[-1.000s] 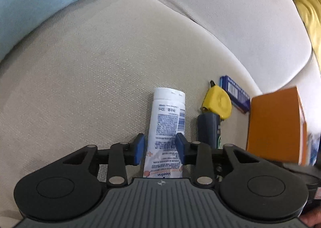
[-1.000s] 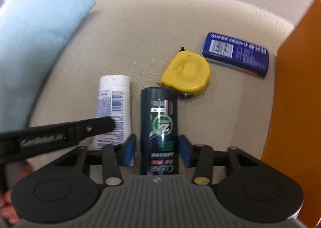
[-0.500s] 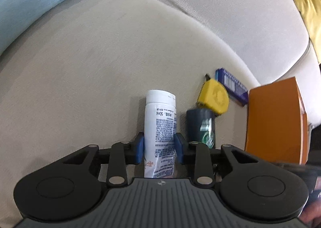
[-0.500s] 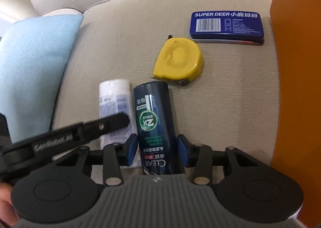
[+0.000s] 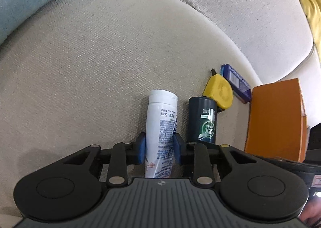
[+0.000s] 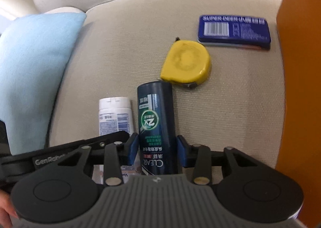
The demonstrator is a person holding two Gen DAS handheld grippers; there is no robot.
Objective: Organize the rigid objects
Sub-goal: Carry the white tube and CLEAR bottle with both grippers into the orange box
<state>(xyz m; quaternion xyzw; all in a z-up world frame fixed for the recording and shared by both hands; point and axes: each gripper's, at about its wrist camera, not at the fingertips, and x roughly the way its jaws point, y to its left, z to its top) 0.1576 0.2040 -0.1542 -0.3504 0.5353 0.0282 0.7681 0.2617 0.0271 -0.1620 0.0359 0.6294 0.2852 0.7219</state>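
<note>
Left tongs (image 5: 158, 148) closed on a white tube, right tongs (image 6: 157, 148) closed on a dark bottle, side by side

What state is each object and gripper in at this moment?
left gripper: shut on white tube.
white tube: gripped, cap on.
right gripper: shut on dark bottle.
dark bottle: gripped.
yellow tape measure: flat on cushion, untouched.
blue tin: flat, closed.
orange box: upright.

Both wrist views look forward, low and close over the sofa cushion (image 5: 100, 57); both show tube (image 5: 161, 127), bottle (image 6: 155, 127) and tape measure (image 6: 186, 62).
</note>
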